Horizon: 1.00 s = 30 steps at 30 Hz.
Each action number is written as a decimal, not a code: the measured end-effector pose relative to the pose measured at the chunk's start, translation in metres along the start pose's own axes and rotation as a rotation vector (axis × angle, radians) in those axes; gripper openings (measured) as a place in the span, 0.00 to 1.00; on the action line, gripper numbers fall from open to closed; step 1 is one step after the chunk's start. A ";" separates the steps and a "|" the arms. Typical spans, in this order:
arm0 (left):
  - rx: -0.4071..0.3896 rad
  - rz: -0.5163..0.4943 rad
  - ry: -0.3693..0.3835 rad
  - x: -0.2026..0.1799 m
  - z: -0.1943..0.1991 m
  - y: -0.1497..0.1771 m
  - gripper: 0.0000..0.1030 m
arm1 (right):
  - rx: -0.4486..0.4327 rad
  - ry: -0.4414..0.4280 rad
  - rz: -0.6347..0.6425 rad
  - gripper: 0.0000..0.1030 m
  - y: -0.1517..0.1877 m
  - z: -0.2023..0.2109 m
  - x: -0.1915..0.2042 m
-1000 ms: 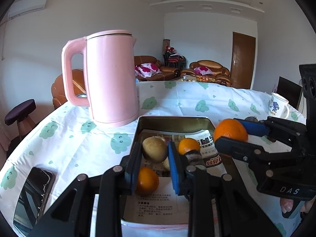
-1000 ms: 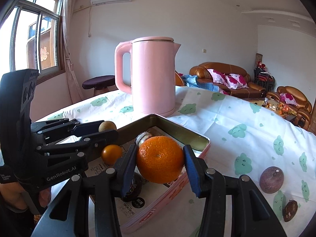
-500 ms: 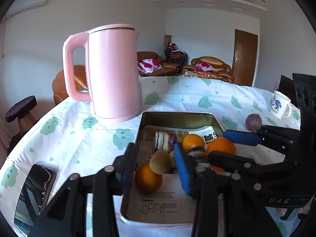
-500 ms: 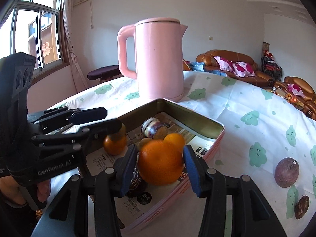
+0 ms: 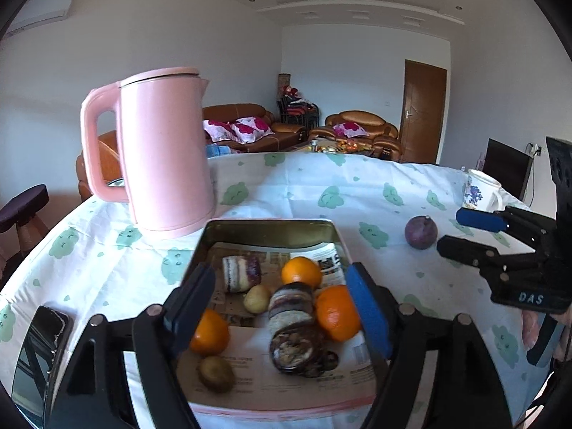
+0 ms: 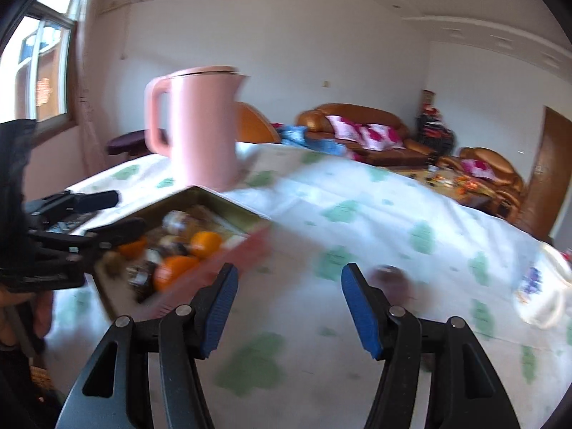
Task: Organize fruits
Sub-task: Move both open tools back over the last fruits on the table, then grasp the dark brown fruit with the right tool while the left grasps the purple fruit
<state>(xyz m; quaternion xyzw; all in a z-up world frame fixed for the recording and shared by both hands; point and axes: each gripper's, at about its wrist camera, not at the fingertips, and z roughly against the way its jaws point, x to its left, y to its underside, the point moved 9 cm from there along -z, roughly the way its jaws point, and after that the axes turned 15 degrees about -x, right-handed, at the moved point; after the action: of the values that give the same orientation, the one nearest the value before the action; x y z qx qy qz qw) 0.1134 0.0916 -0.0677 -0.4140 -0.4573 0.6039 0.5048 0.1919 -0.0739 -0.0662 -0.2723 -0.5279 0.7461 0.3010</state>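
Note:
A pink-walled tin tray [image 5: 271, 225] holds three oranges [image 5: 338, 312], a brown kiwi [image 5: 216, 373], a small pale fruit [image 5: 256, 298] and two cake rolls [image 5: 293, 321]. My left gripper [image 5: 277, 307] hangs over the tray's near half, its jaws opening with nothing between them. To the right of the tray a purple passion fruit [image 5: 421, 231] lies on the cloth. My right gripper [image 6: 289, 307], jaws opening and empty, is over bare cloth in a blurred view. The passion fruit [image 6: 391, 280] shows just beyond its right finger. The right gripper [image 5: 452, 228] also shows beside that fruit.
A tall pink kettle [image 5: 164, 150] stands just behind the tray's far left corner. A patterned mug [image 5: 481, 193] sits at the far right of the table. A dark phone [image 5: 39, 350] lies near the left front edge. The white cloth has green prints.
The left jaws spread and let the brown fruit fall into the tray. The right gripper dropped its big orange into the tray and swung right toward the passion fruit.

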 end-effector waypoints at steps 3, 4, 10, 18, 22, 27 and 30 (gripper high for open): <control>0.003 -0.032 0.051 -0.032 -0.005 -0.004 0.79 | 0.029 0.142 -0.030 0.60 0.011 0.009 -0.053; 0.007 -0.045 0.073 -0.044 -0.007 -0.005 0.79 | 0.041 0.182 -0.044 0.60 0.016 0.012 -0.070; 0.063 -0.043 0.186 -0.103 -0.029 -0.015 0.79 | 0.112 0.270 -0.133 0.60 0.039 0.013 -0.120; 0.135 -0.073 0.211 -0.148 -0.067 -0.010 0.79 | 0.157 0.252 -0.244 0.60 0.058 0.008 -0.138; 0.159 -0.075 0.194 -0.149 -0.078 -0.002 0.79 | 0.206 0.193 -0.230 0.60 0.065 -0.005 -0.126; 0.185 -0.075 0.182 -0.147 -0.087 0.008 0.79 | 0.280 0.168 -0.246 0.42 0.080 -0.016 -0.124; 0.195 -0.074 0.191 -0.152 -0.090 0.010 0.79 | 0.273 0.153 -0.261 0.41 0.080 -0.014 -0.124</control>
<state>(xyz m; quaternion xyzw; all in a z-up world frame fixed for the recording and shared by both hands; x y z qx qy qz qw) 0.2202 -0.0469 -0.0932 -0.4014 -0.3614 0.5844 0.6056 0.2724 -0.1768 -0.1353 -0.2140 -0.4281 0.7427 0.4683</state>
